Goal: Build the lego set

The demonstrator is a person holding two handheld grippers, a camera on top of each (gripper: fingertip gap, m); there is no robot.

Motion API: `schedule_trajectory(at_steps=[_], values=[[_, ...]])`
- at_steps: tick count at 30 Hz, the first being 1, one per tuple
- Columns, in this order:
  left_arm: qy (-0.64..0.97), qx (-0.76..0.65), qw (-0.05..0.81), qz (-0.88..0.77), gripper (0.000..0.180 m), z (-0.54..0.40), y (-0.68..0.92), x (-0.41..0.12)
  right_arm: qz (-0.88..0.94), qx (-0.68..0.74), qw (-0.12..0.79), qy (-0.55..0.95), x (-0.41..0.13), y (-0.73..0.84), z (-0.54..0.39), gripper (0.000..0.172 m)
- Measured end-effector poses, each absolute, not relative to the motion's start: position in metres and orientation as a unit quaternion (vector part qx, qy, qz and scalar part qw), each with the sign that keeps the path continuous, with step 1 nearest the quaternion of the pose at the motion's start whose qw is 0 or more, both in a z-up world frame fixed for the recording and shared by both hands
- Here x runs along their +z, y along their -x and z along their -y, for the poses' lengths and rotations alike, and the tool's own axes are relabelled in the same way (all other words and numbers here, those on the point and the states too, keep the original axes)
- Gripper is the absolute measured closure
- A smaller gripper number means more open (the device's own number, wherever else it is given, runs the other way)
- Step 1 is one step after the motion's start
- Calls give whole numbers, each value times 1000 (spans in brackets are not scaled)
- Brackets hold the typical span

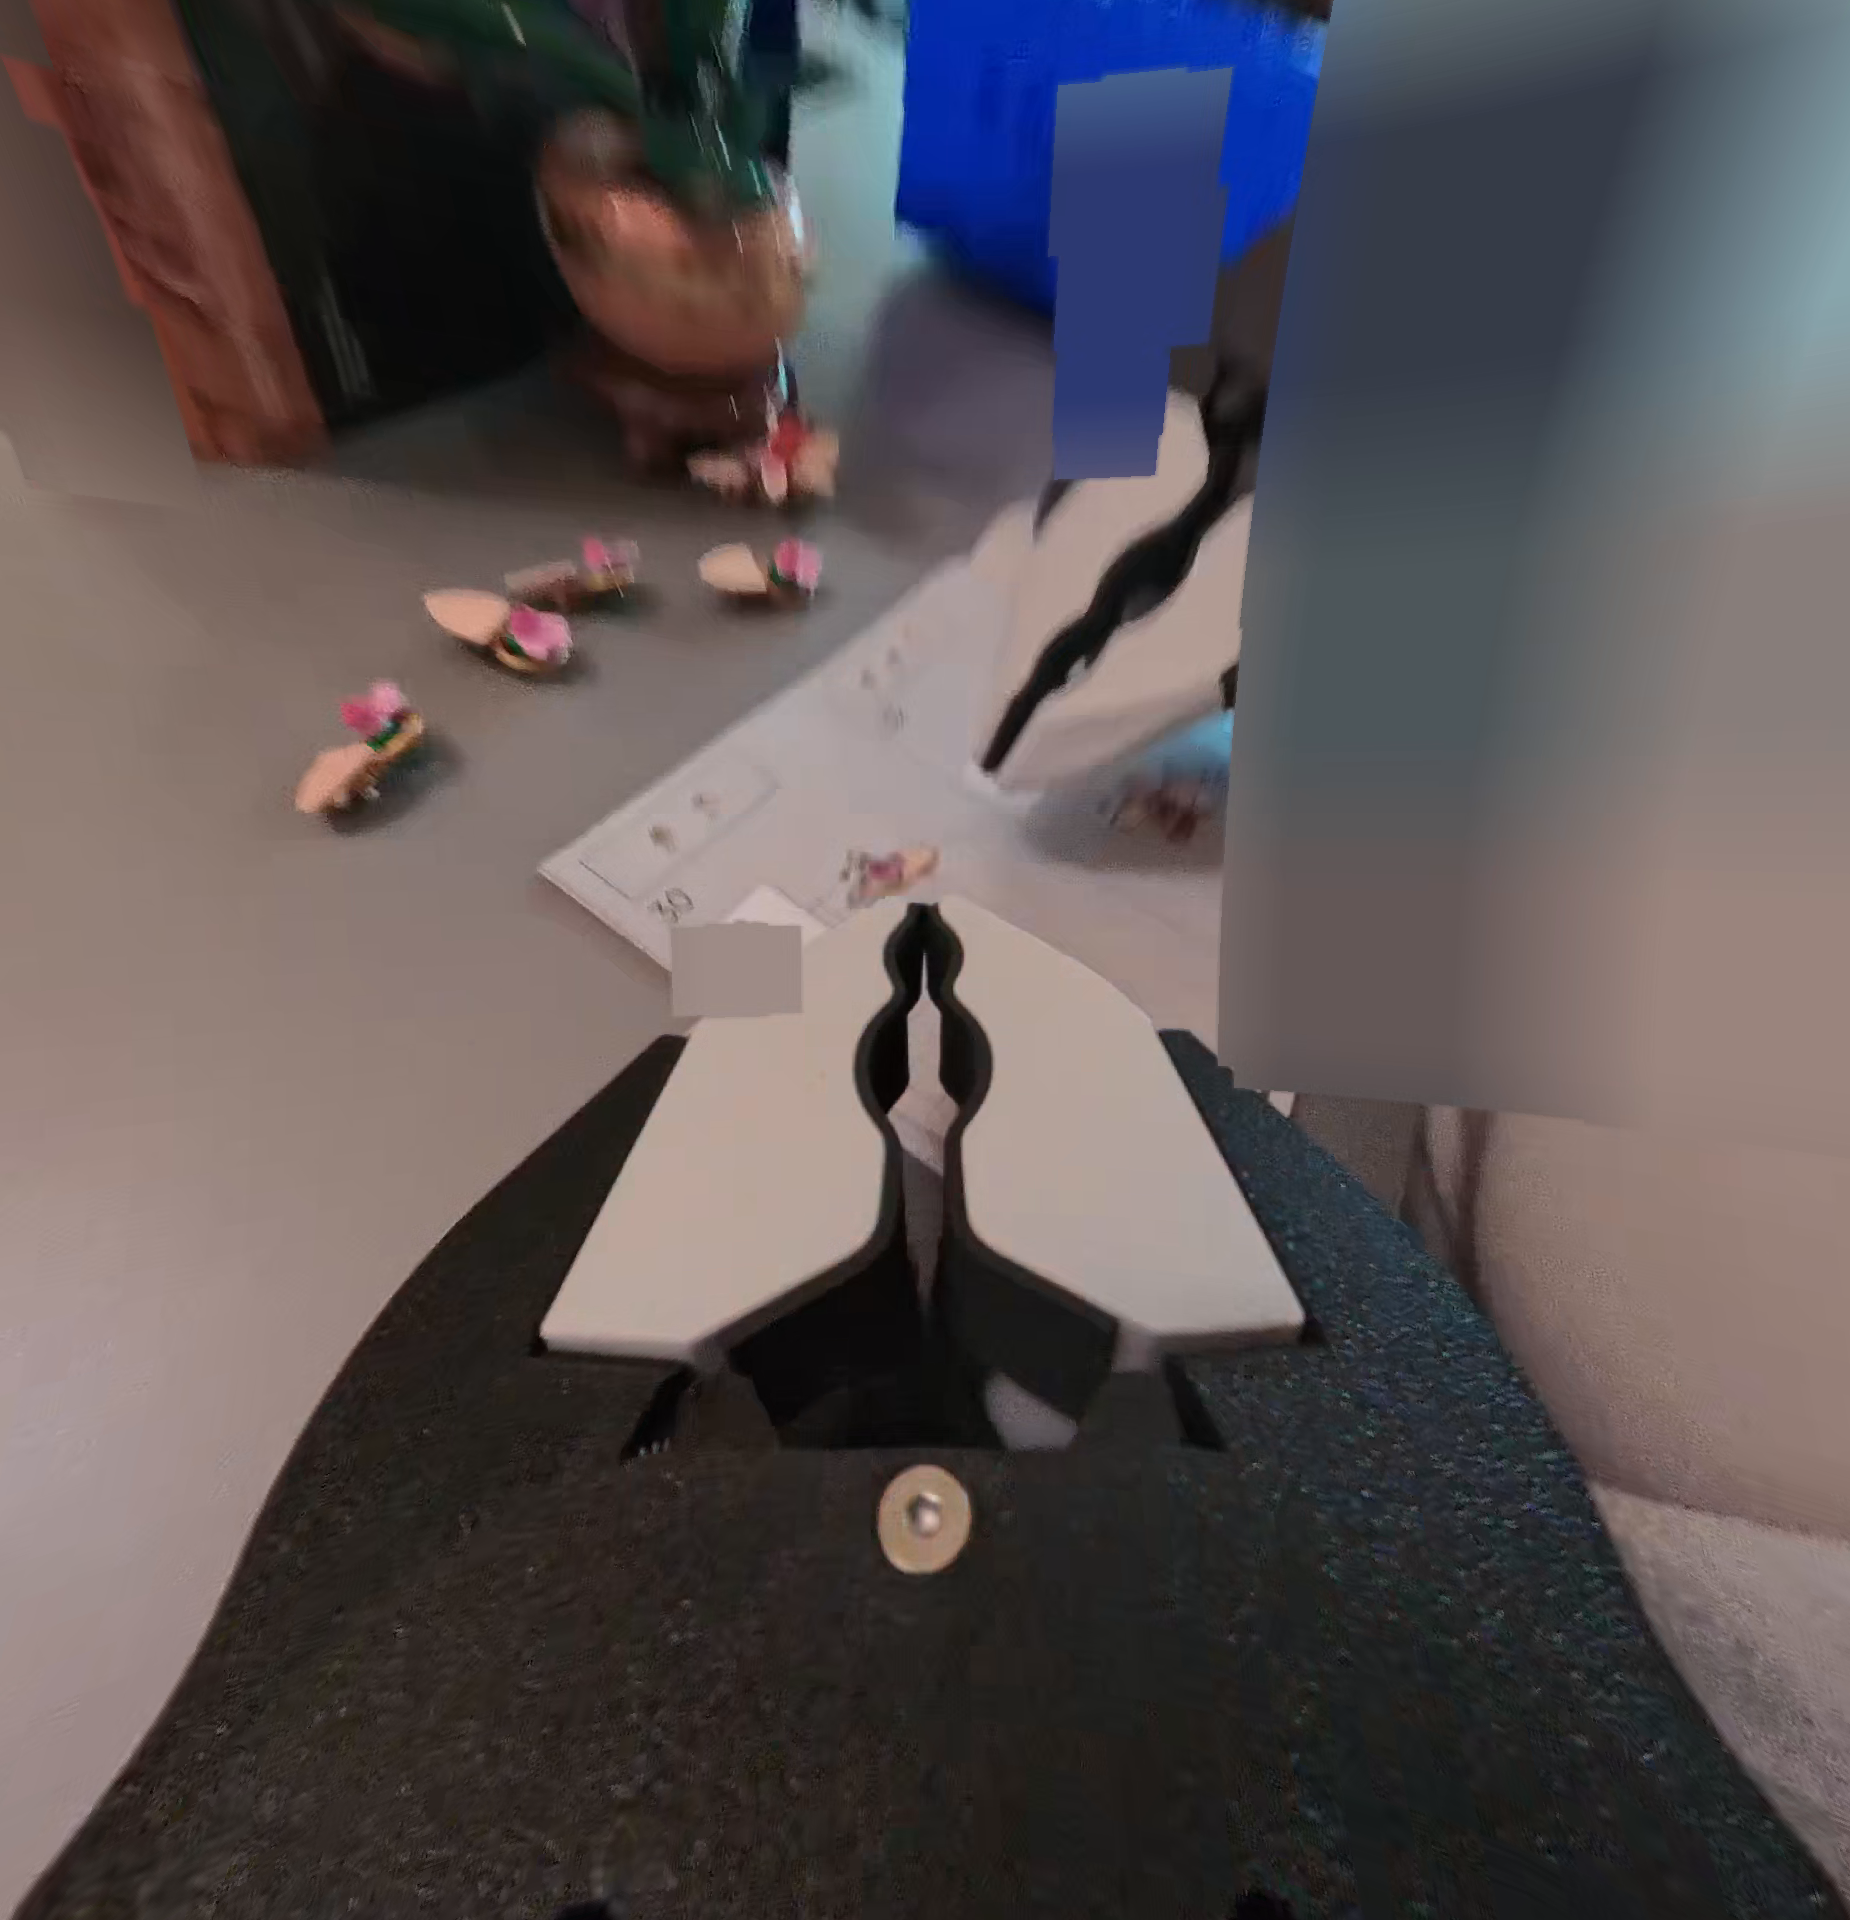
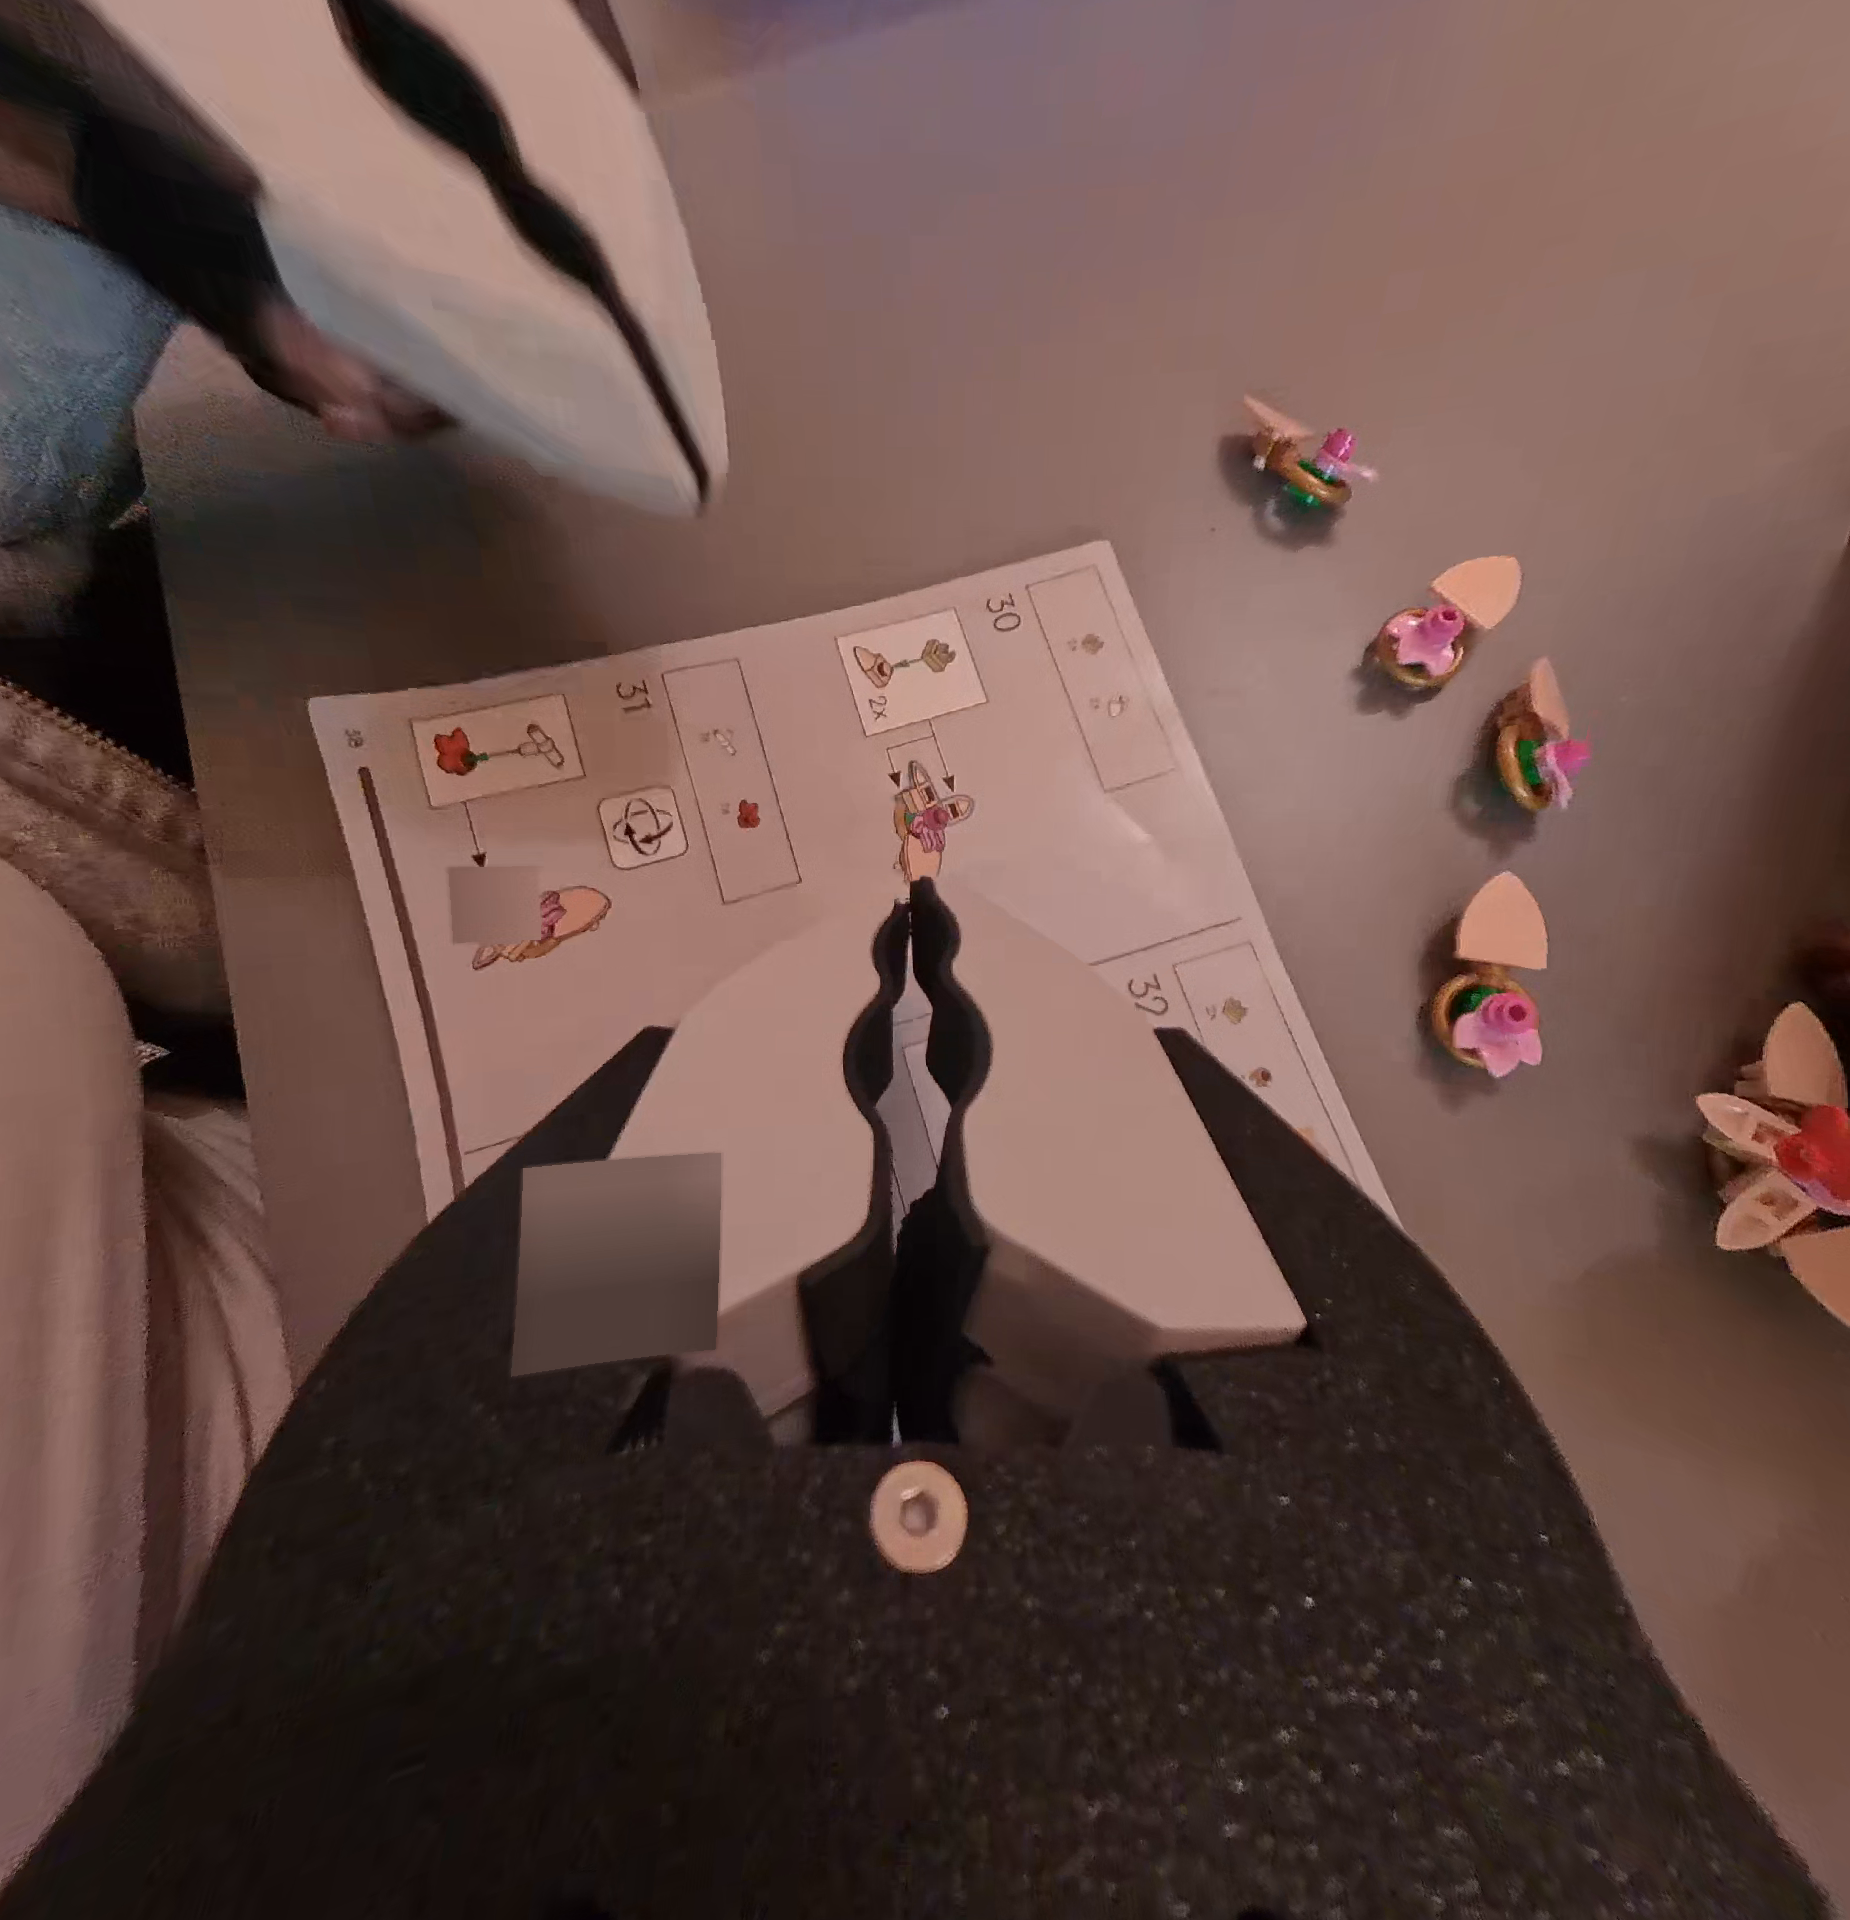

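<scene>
Surface: grey matte tabletop (image 2: pixel 1316 260).
Sheet: white printed instruction sheet with build diagrams (image 2: pixel 1149 831) lies flat on the tabletop, under both grippers.
Small builds: four little brick assemblies, each a gold ring base with a pink flower and a tan petal-shaped plate, lie in a loose row to the right of the sheet: (image 2: pixel 1305 468), (image 2: pixel 1440 634), (image 2: pixel 1534 758), (image 2: pixel 1492 997). All four look alike; they are apart from one another and nothing touches them.
Larger build: a cluster of tan petals with a red flower (image 2: pixel 1804 1153) sits at the right edge, near the lowest small build.
Progress: judged from the layout, four small units are put together and one larger flower piece is partly built; how much is left cannot be told.
Right gripper (image 2: pixel 916 894): white fingers with black wavy pads drawn together at the tips, nothing between them; tips hover over the sheet just below a printed diagram. Contact with the paper cannot be told.
Left gripper (image 1: pixel 926 914): fingers likewise closed tip to tip, empty; over the near edge of the sheet; view is motion-blurred.
Background: copper-coloured round plant pot (image 1: pixel 682 260) and blue bin (image 1: pixel 983 156) stand beyond the small builds.
</scene>
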State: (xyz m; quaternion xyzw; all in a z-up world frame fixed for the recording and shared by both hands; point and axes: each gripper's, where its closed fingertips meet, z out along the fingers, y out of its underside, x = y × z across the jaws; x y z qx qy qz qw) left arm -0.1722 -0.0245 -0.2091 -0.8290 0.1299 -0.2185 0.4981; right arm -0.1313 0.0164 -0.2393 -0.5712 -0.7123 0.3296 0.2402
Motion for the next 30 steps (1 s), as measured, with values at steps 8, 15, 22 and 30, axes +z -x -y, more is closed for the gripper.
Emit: schedule_trajectory(at_steps=[8,15,22,30], values=[[892,-212,362,-169,180,29,158,-259,738,283,217,572,-263,134,-16,172],[891,-237,355,-153,180,29,158,-260,720,309,212,584,-263,135,-17,172],[891,-246,355,-139,180,29,158,-260,709,315,258,576,-262,134,-17,172],[893,-218,363,-150,180,29,158,-260,665,277,375,583,-193,57,-65,166]])
